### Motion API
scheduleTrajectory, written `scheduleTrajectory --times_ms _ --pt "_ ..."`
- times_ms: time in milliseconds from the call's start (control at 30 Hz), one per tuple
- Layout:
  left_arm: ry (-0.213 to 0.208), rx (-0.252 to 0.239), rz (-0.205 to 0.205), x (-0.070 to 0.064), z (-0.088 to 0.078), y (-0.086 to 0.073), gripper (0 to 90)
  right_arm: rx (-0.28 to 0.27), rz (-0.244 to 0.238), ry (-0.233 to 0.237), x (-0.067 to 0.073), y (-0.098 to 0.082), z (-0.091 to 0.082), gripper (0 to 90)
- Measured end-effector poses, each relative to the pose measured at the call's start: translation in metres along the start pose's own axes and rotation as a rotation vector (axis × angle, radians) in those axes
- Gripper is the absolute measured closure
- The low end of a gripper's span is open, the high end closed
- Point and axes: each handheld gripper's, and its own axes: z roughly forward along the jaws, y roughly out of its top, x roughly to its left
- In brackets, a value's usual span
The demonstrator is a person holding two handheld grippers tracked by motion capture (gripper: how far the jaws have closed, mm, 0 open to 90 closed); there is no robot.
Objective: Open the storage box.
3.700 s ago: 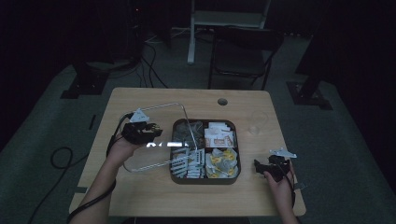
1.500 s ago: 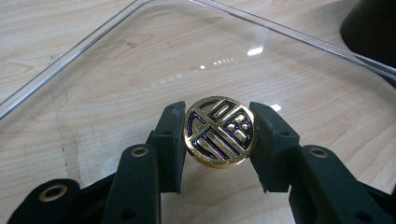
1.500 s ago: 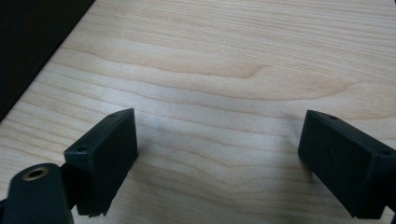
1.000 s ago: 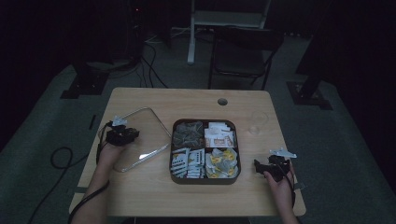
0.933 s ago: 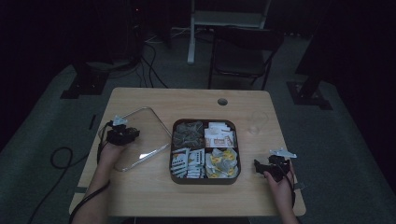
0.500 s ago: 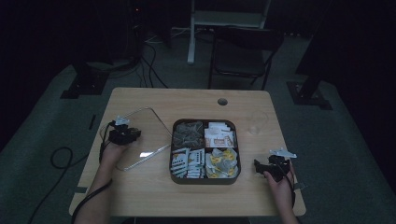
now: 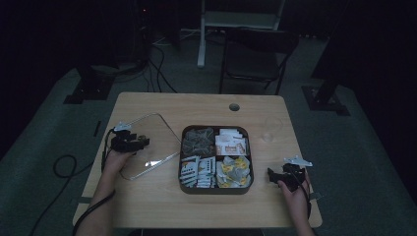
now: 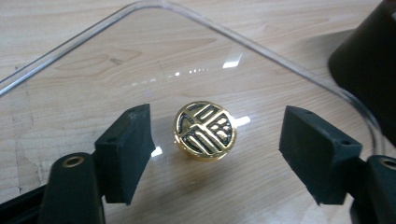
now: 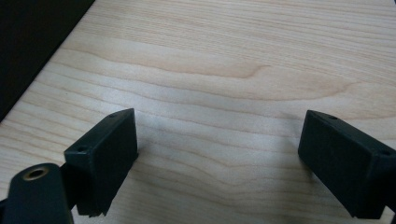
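Your left gripper [image 8: 215, 149] sits with jaws released astride the gold knob [image 8: 205, 130] of the clear lid [image 7: 147, 145] lying on the worktop [image 7: 275, 113], so you seem between letting go and regripping; the right gripper [image 9: 219, 163] waits, jaws spread and empty.

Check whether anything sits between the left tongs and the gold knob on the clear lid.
Nothing visible: the left tongs are open, with the round gold knob of the clear plastic lid between the jaws.

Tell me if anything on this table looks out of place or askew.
The clear lid is off the compartment tray, lying flat and skewed on the table to the tray's left. The left gripper hangs open around its gold knob. The packets sit tidy in their compartments; nothing looks spilled.
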Motion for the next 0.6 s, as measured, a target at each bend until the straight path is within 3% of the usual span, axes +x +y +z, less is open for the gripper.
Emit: scheduleTrajectory --times_ms 167,267,467,600 --pt "-0.016 -0.002 0.013 -0.003 -0.005 -0.001 19.4 0.000 0.000 0.000 0.000 0.000 0.000 11.5" --pt "0.004 -0.006 0.028 -0.008 -0.009 -0.001 14.0 0.000 0.000 0.000 0.000 0.000 0.000 11.5" --pt "-0.041 0.015 0.067 -0.020 -0.012 -0.001 3.1 0.000 0.000 0.000 0.000 0.000 0.000 11.5" --pt "-0.045 0.002 0.091 -0.026 -0.015 -0.003 2.6 0.000 0.000 0.000 0.000 0.000 0.000 11.5"
